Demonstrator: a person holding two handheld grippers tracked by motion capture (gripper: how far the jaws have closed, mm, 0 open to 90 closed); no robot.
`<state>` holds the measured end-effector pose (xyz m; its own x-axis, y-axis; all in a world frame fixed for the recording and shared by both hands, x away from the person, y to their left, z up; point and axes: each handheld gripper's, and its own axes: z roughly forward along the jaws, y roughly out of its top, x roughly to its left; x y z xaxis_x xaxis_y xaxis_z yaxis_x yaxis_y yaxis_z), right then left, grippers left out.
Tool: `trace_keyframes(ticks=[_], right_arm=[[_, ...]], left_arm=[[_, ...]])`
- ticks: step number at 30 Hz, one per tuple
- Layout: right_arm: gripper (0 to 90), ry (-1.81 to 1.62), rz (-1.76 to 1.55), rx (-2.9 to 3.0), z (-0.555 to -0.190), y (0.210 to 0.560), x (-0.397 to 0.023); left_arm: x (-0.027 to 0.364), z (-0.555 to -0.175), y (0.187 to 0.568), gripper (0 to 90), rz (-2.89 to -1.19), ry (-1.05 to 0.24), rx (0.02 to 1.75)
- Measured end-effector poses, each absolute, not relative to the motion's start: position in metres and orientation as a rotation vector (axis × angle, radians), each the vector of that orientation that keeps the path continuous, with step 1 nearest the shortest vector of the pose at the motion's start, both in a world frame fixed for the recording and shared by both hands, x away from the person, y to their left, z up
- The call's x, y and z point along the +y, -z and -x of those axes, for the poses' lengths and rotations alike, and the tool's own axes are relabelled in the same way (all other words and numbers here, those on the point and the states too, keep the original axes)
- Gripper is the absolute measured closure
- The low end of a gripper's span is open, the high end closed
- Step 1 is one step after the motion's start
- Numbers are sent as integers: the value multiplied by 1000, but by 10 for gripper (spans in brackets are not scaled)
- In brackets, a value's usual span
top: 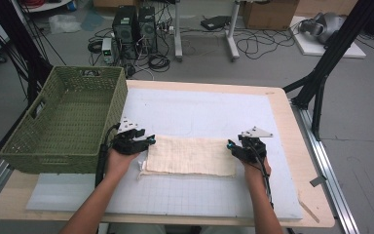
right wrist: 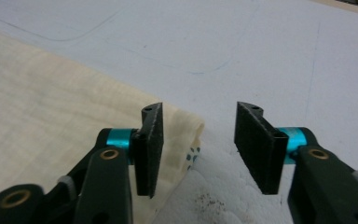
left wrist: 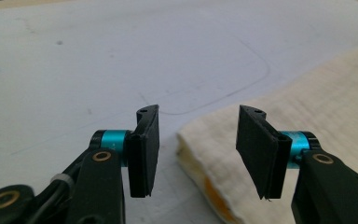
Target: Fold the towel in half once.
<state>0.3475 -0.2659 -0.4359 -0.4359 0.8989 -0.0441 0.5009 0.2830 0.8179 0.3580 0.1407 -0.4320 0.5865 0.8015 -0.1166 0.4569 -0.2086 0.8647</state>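
On white mat | folded cloth (top: 190,155) | left gripper (left wrist: 198,149) wide | right gripper (right wrist: 199,148) wide

One folded cloth (top: 190,155), one green basket (top: 63,122), two grippers.

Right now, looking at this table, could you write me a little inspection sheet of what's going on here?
Surface: wooden table topped by a white gridded mat.
Job's things: a folded cream cloth lies flat on the mat; an empty green woven basket sits at the table's left end.
Clutter: nothing seen on the mat besides a few dark specks.
Grippers: left tool open at the cloth's left end; right tool open at its right end; neither grips it.
Cables: one trails from each tool along the forearm.
Surroundings: floor with tangled wires, computer towers, cardboard boxes, black frame legs.
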Motion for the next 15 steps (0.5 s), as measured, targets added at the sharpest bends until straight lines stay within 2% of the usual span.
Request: trace_keyframes(ticks=[4,8,15], right_arm=[[477,-1066,-1233,2063,-337,433,-270],[517,-1093,-1172,2118,-322,433,-268],[708,-1155,-1061,2245,-295,436,-263]], left_arm=[[134,-349,430,511,-1899,-392,964],[133,-338,429,560,-1905,-392,920],[134,-322,439,622,-1951,-377,896]])
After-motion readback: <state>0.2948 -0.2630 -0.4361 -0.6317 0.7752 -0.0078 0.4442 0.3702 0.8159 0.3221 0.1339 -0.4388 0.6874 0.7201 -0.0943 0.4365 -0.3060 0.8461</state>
